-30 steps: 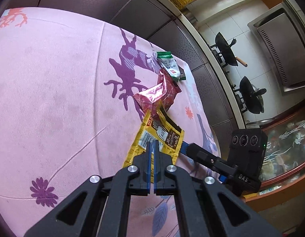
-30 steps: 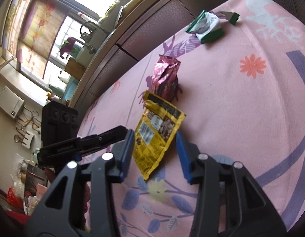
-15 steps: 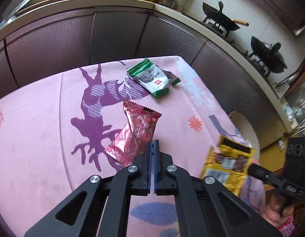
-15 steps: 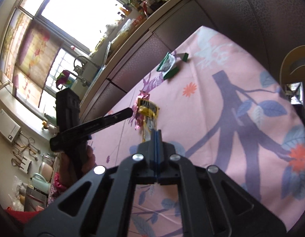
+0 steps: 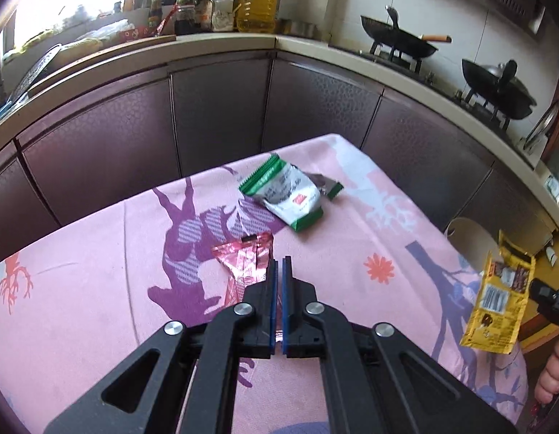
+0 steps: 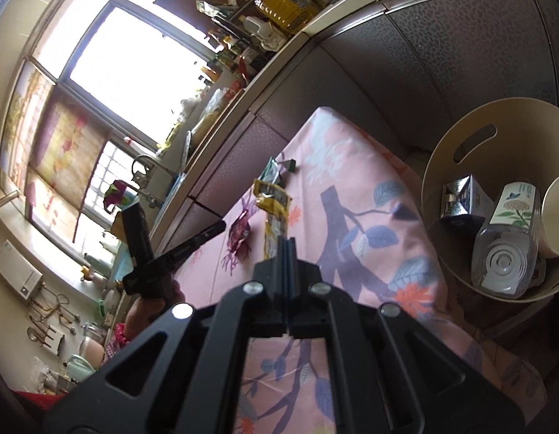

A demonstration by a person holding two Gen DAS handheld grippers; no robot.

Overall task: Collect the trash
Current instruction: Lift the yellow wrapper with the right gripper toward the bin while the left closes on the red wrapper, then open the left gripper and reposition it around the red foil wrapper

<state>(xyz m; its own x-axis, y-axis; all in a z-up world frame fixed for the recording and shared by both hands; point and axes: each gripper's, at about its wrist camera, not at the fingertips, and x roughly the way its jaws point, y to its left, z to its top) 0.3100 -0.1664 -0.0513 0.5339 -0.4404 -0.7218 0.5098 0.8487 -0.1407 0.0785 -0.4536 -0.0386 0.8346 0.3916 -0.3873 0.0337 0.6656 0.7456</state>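
A pink flowered cloth covers the surface [image 5: 80, 253], whose far edge runs close along dark cabinet doors [image 5: 221, 115], leaving only a narrow gap there. The surface's right-hand corner ends just beside a beige bin [image 6: 460, 137] that stands below the edge; a plastic bottle [image 6: 503, 246], a small carton [image 6: 460, 199] and a paper cup [image 6: 554, 217] already lie inside it. The middle and left of the cloth are bare, giving free room for moving.

The right gripper [image 6: 286, 244] has its jaws pressed together on the lower end of a yellow wrapper [image 6: 274, 213], which stands up from the fingertips. In the left wrist view the same yellow wrapper [image 5: 496, 311] hangs in the air past the surface's right edge, clear of the cloth.

The left gripper [image 5: 278, 267] is nearly closed, with only a thin slit between its blue pads [image 5: 272, 289], and it holds nothing. Its tips hover just over the right edge of a pink foil wrapper [image 5: 243, 264] lying on the cloth; whether they touch it cannot be told. Farther back, near the far corner, lies a green and white wrapper [image 5: 286, 195], well apart from both grippers.
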